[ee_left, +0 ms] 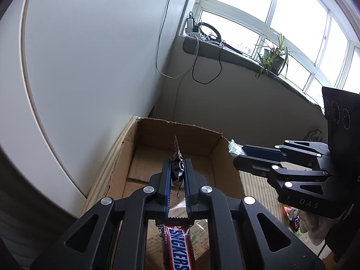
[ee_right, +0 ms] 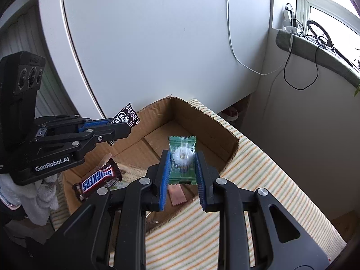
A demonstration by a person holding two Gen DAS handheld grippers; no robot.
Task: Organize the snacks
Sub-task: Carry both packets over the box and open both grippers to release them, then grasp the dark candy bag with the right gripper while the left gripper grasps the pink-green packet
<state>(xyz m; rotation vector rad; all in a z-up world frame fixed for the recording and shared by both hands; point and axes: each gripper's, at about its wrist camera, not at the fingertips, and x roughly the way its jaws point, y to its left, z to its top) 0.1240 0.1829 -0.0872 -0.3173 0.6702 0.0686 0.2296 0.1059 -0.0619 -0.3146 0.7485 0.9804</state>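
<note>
Daylight floods from the blown-out window [ee_left: 281, 18] at far right; both views sharp, strongly bowed at dark, vignetted edges.

This is a room in a home: a window sill [ee_left: 236, 55] carries a potted plant [ee_left: 273, 57] and chargers [ee_left: 191, 25], and a striped cloth [ee_right: 258, 180] covers the furniture.

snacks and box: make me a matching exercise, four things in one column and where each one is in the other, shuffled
Things:
1. black patterned wrapper
2. green ring candy packet
3. Snickers bar
4. pink candy

Places:
A. lying on the floor of the cardboard box, dark wrapper
B. pinched in the left gripper
C. lying in the box just below the right gripper's fingers
D. clamped in the right gripper

Pairs: 1-B, 2-D, 3-A, 4-C
</note>
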